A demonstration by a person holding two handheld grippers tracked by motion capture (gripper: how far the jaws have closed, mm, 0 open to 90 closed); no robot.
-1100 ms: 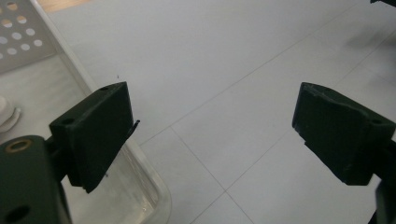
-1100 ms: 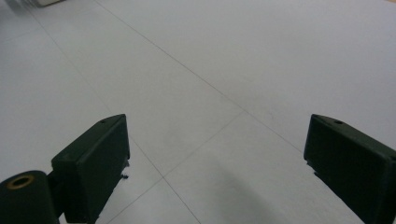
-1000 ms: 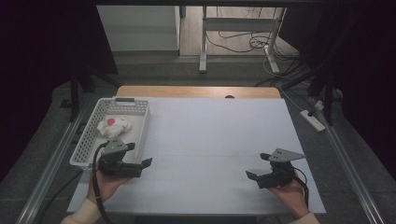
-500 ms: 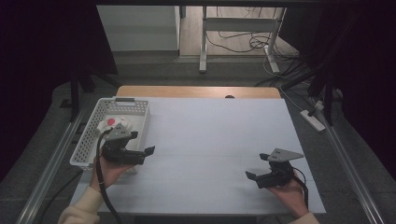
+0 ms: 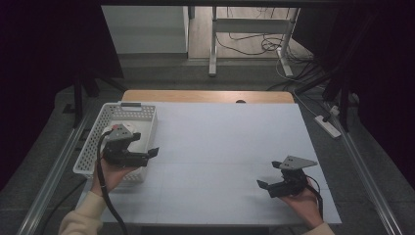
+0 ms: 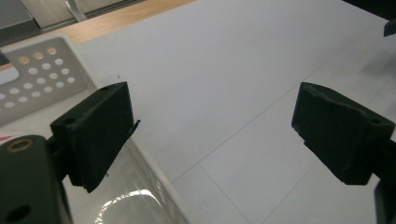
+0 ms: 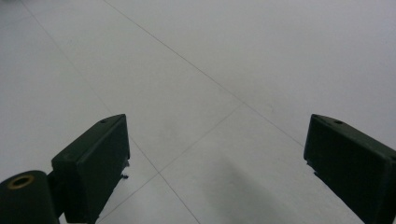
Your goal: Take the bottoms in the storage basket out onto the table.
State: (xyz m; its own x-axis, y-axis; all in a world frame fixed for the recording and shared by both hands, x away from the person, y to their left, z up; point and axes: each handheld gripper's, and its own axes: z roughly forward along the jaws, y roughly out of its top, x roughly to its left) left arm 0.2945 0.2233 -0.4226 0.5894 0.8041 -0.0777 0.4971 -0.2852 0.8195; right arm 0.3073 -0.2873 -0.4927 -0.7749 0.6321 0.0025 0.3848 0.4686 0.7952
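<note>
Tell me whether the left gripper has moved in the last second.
Yes. The left gripper has moved away from the person and left, from the table's near edge up over the white basket, judged against that basket.

Dim room, dark curtains at 9 and 3 o'clock. Grey floor (image 5: 161, 73) around white tabletop (image 5: 230, 142) with wooden edge at 12. Metal desk legs (image 5: 213, 44), tangled cables (image 5: 244, 46) beyond. Power strip (image 5: 329, 126) at 2 o'clock.
</note>
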